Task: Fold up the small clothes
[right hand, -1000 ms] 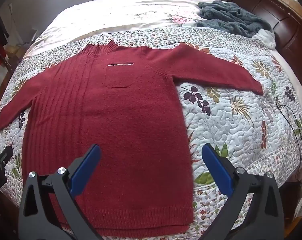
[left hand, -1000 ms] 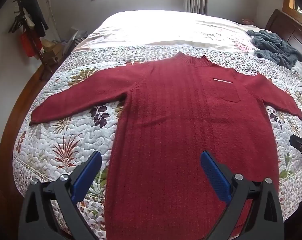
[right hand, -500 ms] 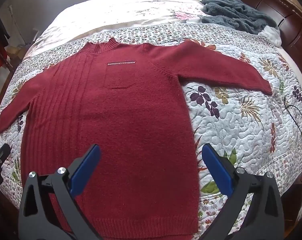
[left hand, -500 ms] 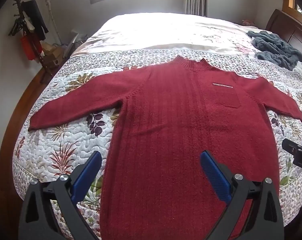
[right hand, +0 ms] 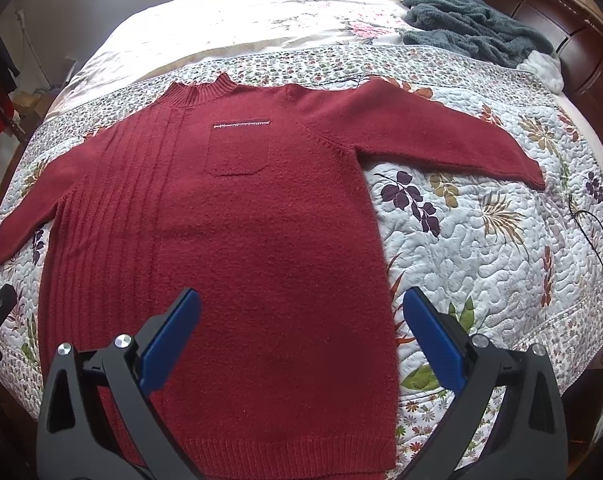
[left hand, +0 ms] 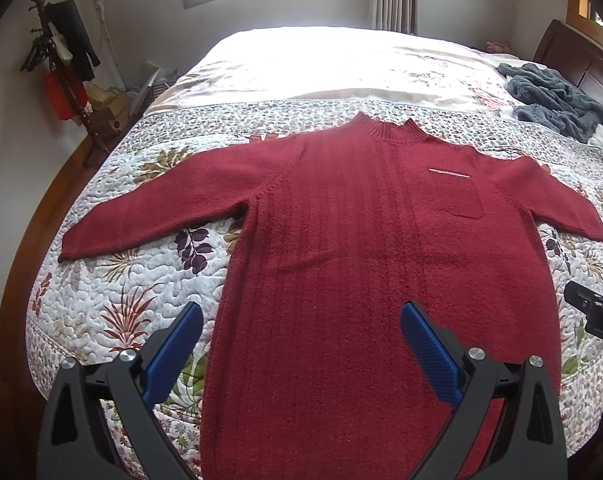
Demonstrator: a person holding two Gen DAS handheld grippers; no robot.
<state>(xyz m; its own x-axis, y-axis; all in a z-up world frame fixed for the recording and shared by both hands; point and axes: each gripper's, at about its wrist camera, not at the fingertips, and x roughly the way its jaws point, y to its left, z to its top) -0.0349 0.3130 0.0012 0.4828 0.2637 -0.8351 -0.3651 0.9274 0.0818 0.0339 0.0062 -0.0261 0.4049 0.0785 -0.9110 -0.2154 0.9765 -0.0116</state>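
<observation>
A dark red knit sweater lies flat and face up on the bed, collar away from me, both sleeves spread out to the sides, a chest pocket showing. My left gripper hovers open above the sweater's lower left part, holding nothing. Over the lower right part my right gripper is open too, its right finger above the quilt beside the sweater's edge. The right gripper's tip shows at the left wrist view's right edge.
The bed carries a floral quilt and a pale bedspread behind it. A grey fuzzy garment lies at the far right near the dark wood headboard. A coat stand with hanging items is at the left wall.
Both cameras have drawn back and risen a little, so the sweater sits lower and more of the room shows. The sweater has not moved. Both grippers stay open.
</observation>
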